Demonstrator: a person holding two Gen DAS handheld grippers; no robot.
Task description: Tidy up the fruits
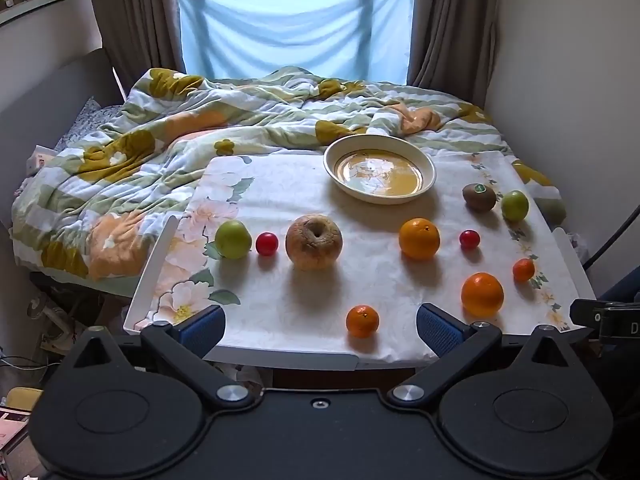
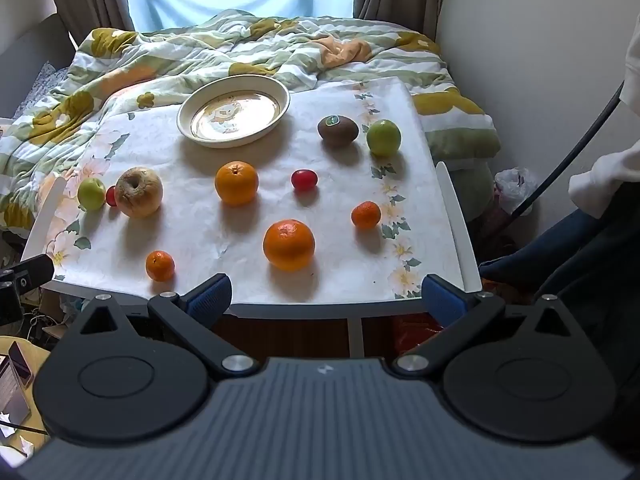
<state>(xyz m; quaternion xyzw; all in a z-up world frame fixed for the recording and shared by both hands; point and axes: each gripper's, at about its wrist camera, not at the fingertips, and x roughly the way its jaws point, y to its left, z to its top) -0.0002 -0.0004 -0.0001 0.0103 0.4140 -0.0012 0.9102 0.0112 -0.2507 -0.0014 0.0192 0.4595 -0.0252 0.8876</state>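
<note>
Fruits lie scattered on a floral-covered table (image 1: 280, 184). An empty cream plate (image 1: 379, 174) (image 2: 234, 111) stands at the back. On the table are a wrinkled apple (image 1: 314, 242) (image 2: 139, 191), two green fruits (image 1: 233, 239) (image 1: 515, 205), two large oranges (image 1: 419, 238) (image 1: 482, 294), two small mandarins (image 1: 362, 321) (image 1: 523, 270), two red tomatoes (image 1: 267, 243) (image 1: 469, 239) and a kiwi (image 1: 479, 197) (image 2: 338, 131). My left gripper (image 1: 320, 324) is open and empty at the front edge. My right gripper (image 2: 326, 296) is open and empty at the front edge too.
A rumpled floral quilt (image 1: 160, 136) covers the bed behind the table. Walls stand close on the right (image 1: 568, 80). The table has raised white side rails (image 1: 154, 268) (image 2: 456, 216). Clutter lies on the floor at the left (image 1: 24, 360).
</note>
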